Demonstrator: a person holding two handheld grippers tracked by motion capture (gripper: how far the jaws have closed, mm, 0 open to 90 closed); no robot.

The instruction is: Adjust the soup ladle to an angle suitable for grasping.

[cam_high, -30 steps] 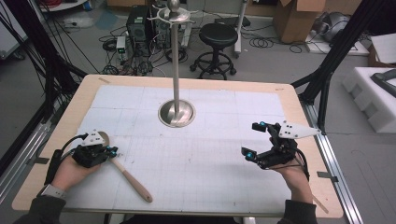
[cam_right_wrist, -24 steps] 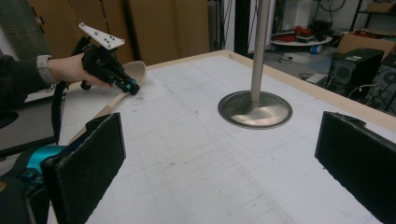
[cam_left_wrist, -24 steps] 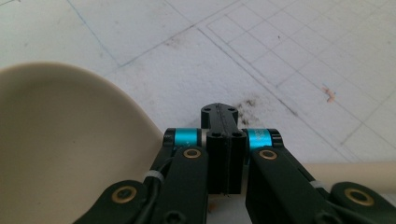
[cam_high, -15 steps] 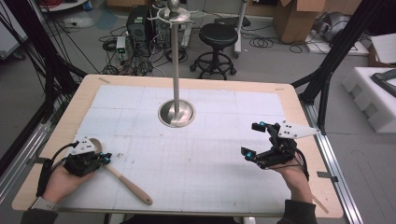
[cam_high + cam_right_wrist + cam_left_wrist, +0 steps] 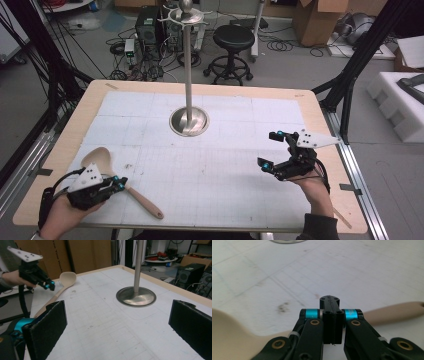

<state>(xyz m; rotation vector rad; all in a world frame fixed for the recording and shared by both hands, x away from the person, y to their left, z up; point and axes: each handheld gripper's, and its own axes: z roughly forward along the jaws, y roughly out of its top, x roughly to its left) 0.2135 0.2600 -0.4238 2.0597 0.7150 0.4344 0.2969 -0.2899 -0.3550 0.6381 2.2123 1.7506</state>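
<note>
Since the earlier frames the left gripper (image 5: 119, 184) has drawn back toward the near left corner of the surface (image 5: 220, 150), and the wooden spoon (image 5: 120, 181) lies flat where it lay, its bowl now uncovered; the right gripper (image 5: 272, 150) has kept its place.

From the high view, the spoon rests near the left edge, bowl pointing toward the far left, handle running toward the near edge. The left gripper's clenched jaws hover over the neck of the handle, just behind the bowl. The right gripper stands well apart, near the right edge, jaws spread with nothing between them. A metal stand (image 5: 188, 121) rises from its round base at the middle of the surface, toward the far edge.

Along the left gripper (image 5: 331, 302), the two black jaws are pressed together with nothing caught between. The spoon (image 5: 392, 312) passes behind and beneath them, bowl at the lower left, handle going off to the right; whether the jaw tips touch it I cannot tell.

Along the right gripper (image 5: 117, 325), the jaws gape wide and empty. Far beyond them the spoon (image 5: 65, 280) lies toward the opposite edge with the left gripper (image 5: 50, 286) just above its handle, and the stand (image 5: 136, 296) is ahead
</note>
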